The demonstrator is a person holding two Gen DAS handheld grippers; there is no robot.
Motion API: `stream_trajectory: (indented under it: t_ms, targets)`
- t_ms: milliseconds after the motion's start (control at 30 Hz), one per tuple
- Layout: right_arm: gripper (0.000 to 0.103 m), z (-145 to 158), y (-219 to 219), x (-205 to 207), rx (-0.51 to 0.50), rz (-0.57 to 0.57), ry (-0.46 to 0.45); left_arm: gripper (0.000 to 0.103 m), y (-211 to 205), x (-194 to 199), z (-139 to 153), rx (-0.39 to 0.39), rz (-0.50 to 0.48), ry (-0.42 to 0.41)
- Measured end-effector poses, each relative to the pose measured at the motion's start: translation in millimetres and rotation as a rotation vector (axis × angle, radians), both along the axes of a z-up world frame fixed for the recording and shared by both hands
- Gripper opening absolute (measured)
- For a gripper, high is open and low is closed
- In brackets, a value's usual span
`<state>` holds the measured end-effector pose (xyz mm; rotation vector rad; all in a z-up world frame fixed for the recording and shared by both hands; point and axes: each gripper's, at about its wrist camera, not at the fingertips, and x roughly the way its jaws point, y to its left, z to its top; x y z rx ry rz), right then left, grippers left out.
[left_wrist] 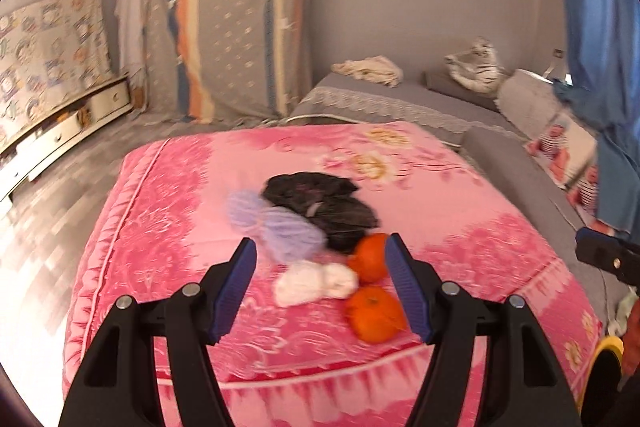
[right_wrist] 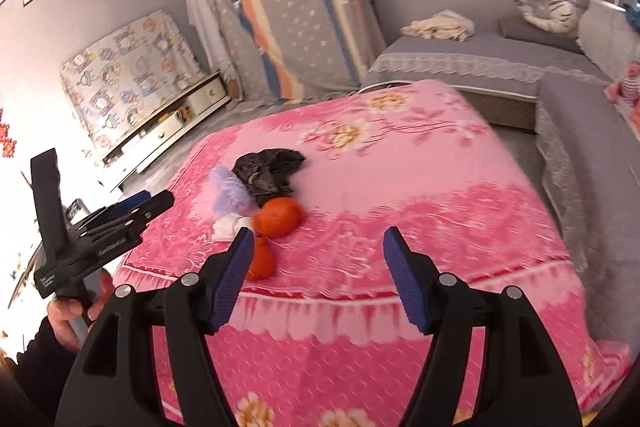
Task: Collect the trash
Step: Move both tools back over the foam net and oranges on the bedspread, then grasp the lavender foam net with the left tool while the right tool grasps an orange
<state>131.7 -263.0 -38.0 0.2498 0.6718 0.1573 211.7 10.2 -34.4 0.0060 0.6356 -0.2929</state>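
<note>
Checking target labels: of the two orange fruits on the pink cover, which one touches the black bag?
The farther orange: it sits against the black bag. The nearer orange lies by the white wad.

Grey-walled bedroom, daylight from the left

A pink floral blanket (left_wrist: 460, 187) covers the bed; grey sofa (right_wrist: 472, 59) behind, blue curtain (left_wrist: 592, 7) (right side), draped wardrobe (left_wrist: 240, 27).

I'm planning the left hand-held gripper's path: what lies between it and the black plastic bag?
In the left wrist view, the white crumpled tissue and the purple wad lie between the open left hand-held gripper and the black plastic bag; two oranges sit just right.
</note>
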Motion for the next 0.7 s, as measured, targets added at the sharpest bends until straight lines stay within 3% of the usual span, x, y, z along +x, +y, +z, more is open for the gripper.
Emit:
stream_trajectory:
  t_ms: [433,700]
  targets:
    - [0.064,-43,50,81,-0.016,0.105,0.12,0.063,22,68,-34,0.01,0.116,0.137]
    - [0.064,-69,64,124,-0.004,0.126,0.189,0.063,27,108,-62,-0.027,0.146,0.249]
